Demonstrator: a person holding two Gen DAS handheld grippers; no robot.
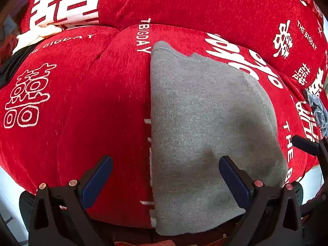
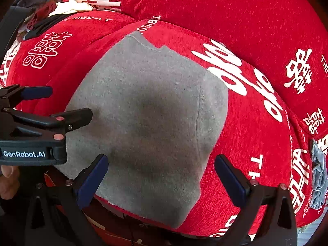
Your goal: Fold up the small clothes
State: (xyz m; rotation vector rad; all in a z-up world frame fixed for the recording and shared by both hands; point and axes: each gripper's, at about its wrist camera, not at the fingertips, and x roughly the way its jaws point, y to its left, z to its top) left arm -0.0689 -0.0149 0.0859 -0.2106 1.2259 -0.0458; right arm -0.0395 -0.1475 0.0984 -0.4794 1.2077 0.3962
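Observation:
A grey knit garment [image 1: 205, 133] lies flat on a red cushion cover with white lettering [image 1: 82, 102]; it also shows in the right wrist view [image 2: 147, 123]. My left gripper [image 1: 166, 176] is open and empty, its jaws spread above the garment's left edge near the front. It appears from the side in the right wrist view [image 2: 69, 104]. My right gripper [image 2: 161, 176] is open and empty above the garment's near part. One of its fingers [image 1: 305, 145] shows at the right edge of the left wrist view.
A crumpled blue-grey cloth [image 2: 318, 176] lies on the red cover at the far right, also in the left wrist view [image 1: 317, 110]. Cream and dark clothes [image 2: 67, 8] are piled at the back left. The cushion's front edge drops off just below the grippers.

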